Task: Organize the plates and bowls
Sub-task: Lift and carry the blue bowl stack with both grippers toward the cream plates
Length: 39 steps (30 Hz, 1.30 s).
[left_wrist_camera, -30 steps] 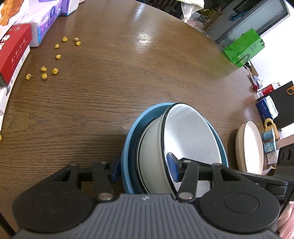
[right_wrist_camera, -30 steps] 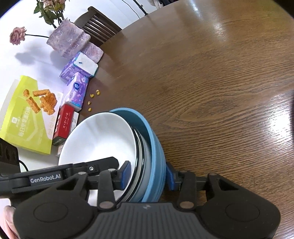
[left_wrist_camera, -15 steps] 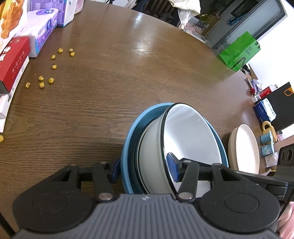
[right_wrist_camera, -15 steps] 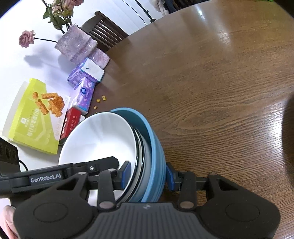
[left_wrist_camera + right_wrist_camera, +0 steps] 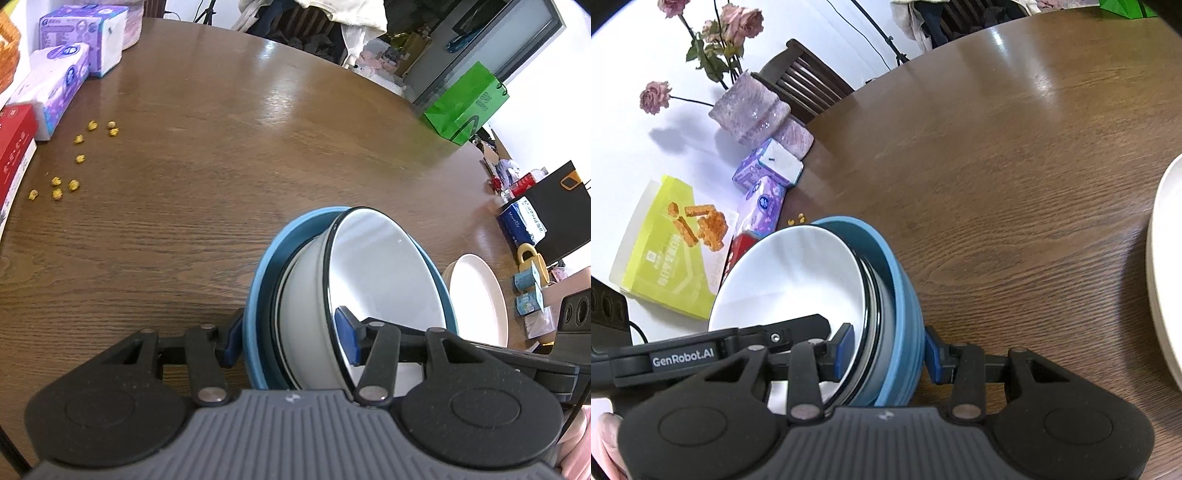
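A stack of nested bowls hangs above the wooden table: a white enamel bowl with a dark rim sits inside a blue bowl. My left gripper is shut on one side of the stack's rim, one pad inside the white bowl, one outside the blue. My right gripper is shut on the opposite rim of the white bowl and blue bowl the same way. A stack of cream plates lies on the table to the right, its edge also showing in the right wrist view as the cream plates.
Yellow crumbs are scattered at the table's left. Tissue packs, a red box, a yellow snack box and a vase of roses line that side. A green bag and small items stand at the right.
Both grippers have risen and shifted with the bowl stack still gripped. The table has dropped away, more of the cream plates and the vase have come into view.
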Motion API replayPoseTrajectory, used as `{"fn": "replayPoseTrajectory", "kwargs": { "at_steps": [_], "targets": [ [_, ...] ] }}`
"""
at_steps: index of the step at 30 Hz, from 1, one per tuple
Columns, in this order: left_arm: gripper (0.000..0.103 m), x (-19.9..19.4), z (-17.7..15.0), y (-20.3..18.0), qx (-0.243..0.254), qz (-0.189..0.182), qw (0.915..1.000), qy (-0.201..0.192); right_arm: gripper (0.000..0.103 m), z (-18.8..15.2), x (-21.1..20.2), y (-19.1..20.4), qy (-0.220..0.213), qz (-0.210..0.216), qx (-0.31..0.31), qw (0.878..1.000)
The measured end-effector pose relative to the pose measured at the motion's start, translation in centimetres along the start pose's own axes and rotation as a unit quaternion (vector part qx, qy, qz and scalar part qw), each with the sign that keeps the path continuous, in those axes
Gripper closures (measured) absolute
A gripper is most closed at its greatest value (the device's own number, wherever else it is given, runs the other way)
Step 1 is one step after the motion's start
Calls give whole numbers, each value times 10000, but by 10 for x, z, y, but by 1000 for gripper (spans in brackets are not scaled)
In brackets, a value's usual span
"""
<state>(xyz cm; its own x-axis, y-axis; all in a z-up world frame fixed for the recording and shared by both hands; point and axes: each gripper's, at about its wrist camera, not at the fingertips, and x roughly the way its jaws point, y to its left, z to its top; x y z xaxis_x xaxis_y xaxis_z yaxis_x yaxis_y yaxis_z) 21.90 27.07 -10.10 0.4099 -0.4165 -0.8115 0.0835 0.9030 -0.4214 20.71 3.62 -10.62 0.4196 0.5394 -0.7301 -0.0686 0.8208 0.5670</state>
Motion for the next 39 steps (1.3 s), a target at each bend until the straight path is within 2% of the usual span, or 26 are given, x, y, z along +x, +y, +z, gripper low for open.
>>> {"fn": "replayPoseTrajectory", "kwargs": {
  "at_steps": [39],
  "targets": [
    [52, 18, 5, -82, 325, -148, 9993, -138, 64, 22, -65, -61, -387, -4, 44, 9992]
  ]
}}
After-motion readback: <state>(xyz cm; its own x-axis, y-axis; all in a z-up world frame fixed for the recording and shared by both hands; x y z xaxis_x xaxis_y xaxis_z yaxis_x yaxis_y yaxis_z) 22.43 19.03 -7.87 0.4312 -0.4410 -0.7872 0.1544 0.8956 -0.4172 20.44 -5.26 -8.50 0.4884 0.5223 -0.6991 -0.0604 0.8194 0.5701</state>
